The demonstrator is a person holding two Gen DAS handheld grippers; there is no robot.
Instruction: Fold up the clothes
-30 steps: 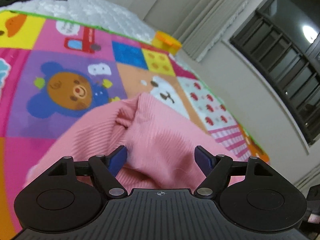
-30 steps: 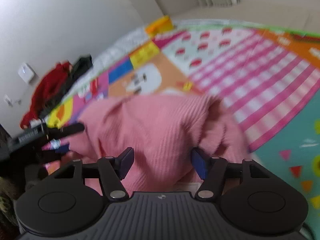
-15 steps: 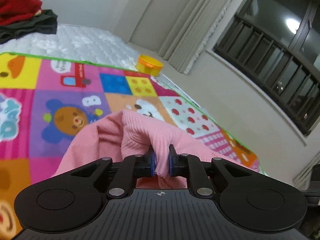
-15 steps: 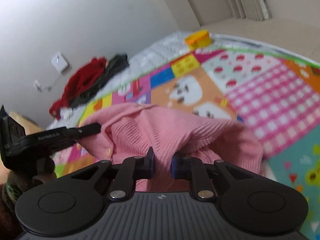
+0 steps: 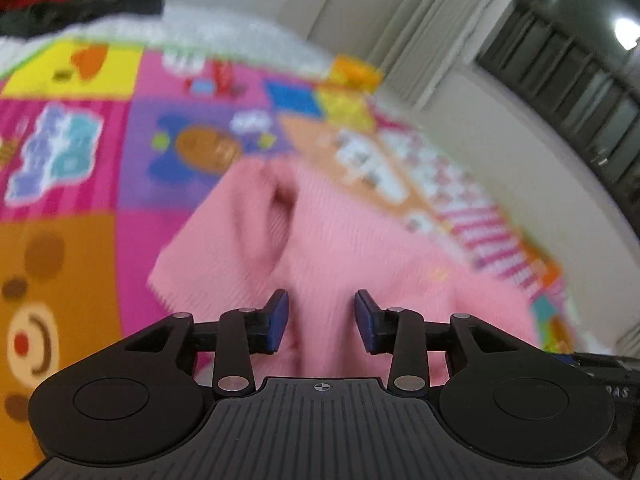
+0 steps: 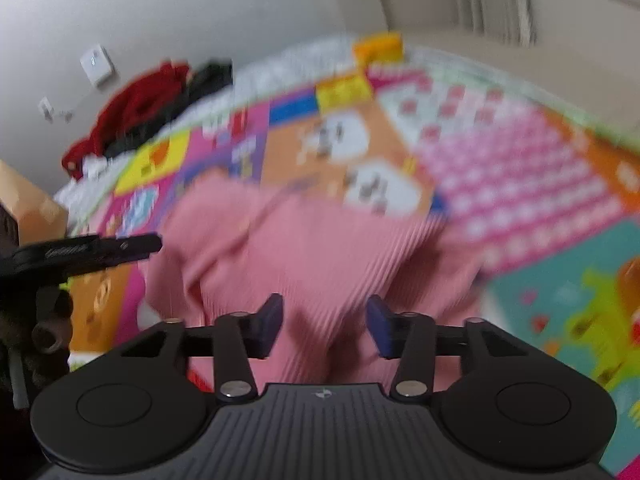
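Observation:
A pink ribbed knit garment lies bunched on the colourful play mat; it also shows in the right wrist view. My left gripper is open just over its near edge, with cloth showing between the blue pads and nothing clamped. My right gripper is open over the garment's near edge too. The left gripper's black body shows at the left of the right wrist view. Both views are motion-blurred.
A red and dark pile of clothes lies at the mat's far left on a white quilt. An orange-yellow tub stands at the mat's far edge. A cardboard box is at the left. Curtains and a window are at the right.
Half a second ago both grippers were shut on folds of the pink garment. Now both have opened and let it go, and it lies lower on the mat.

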